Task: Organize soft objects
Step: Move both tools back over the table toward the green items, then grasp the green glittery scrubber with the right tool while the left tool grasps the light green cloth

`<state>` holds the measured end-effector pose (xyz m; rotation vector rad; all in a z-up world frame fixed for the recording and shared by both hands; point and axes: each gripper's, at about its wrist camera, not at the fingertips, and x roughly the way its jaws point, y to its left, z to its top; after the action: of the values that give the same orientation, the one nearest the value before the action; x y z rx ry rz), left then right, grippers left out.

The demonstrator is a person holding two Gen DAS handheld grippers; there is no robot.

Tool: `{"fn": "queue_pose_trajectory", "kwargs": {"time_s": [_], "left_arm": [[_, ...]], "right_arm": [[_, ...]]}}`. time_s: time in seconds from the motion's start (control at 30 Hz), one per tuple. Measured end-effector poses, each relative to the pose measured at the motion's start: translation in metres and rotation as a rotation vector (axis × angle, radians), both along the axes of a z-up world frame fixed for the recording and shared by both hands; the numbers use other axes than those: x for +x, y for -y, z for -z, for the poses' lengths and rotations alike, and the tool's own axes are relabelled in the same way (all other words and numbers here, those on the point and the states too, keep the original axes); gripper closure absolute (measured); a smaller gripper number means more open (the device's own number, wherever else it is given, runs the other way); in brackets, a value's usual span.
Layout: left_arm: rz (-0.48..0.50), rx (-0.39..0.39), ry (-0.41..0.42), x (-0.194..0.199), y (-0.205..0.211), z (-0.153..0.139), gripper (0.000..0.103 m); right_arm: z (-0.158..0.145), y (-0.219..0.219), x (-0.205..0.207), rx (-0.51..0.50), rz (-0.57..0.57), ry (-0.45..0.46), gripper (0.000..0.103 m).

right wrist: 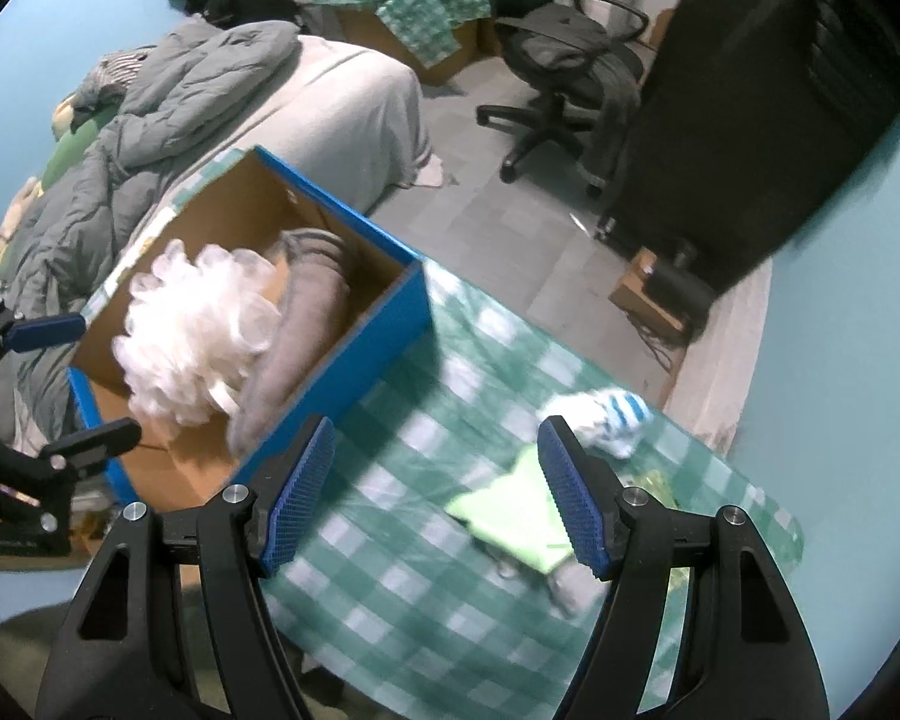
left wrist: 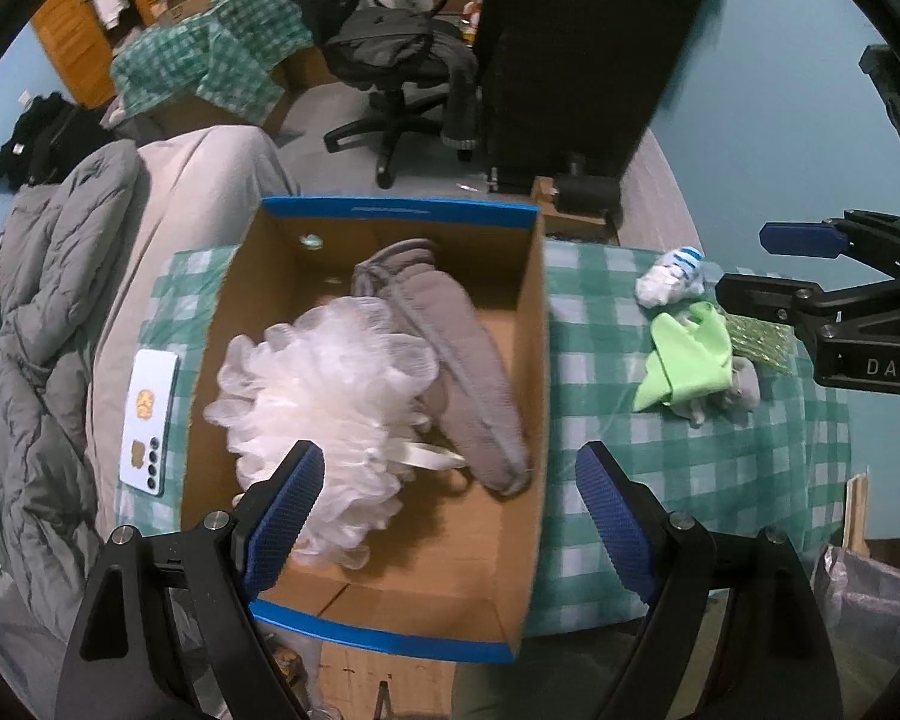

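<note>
A blue-edged cardboard box (left wrist: 390, 213) (right wrist: 354, 360) stands on a green checked cloth. In it lie a white mesh bath pouf (left wrist: 324, 396) (right wrist: 192, 330) and a grey fuzzy cloth (left wrist: 450, 354) (right wrist: 306, 324). My left gripper (left wrist: 450, 510) is open and empty above the box's near end. On the cloth to the right lie a light green cloth (left wrist: 684, 360) (right wrist: 516, 510) and a white and blue striped sock (left wrist: 675, 276) (right wrist: 606, 420). My right gripper (right wrist: 438, 498) is open and empty above the cloth, beside the green cloth; it also shows in the left wrist view (left wrist: 762, 267).
A phone (left wrist: 147, 420) lies on the cloth left of the box. A bed with a grey duvet (left wrist: 42, 312) is further left. An office chair (left wrist: 396, 60) and a dark cabinet (left wrist: 576, 48) stand beyond. A green scouring pad (left wrist: 762, 342) lies by the green cloth.
</note>
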<state>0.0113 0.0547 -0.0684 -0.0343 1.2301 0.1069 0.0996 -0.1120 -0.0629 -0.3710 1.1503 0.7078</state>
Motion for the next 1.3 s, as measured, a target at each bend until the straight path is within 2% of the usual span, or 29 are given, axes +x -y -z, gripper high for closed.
{"fn": "queue_pose_trajectory", "kwargs": {"time_s": [0.37,0.77,1.1,1.3], "left_arm": [[0.098,0.018,-0.012,0.017,0.045,0.006,0.016],[0.232,0.034,-0.059,0.042,0.106,0.036,0.016],[0.308,0.045,-0.106,0.061,0.142,0.071,0.016],[0.333,0.042,-0.14,0.072,0.156,0.099,0.016]], "right_arm": [[0.018,0.072,0.015,-0.026,0.1,-0.028,0.032],[0.05,0.143,0.029,-0.037,0.199,-0.065,0.032],[0.079,0.178,0.037,-0.041,0.227,-0.106,0.032],[0.1,0.178,0.041,-0.044,0.209,-0.133,0.032]]}}
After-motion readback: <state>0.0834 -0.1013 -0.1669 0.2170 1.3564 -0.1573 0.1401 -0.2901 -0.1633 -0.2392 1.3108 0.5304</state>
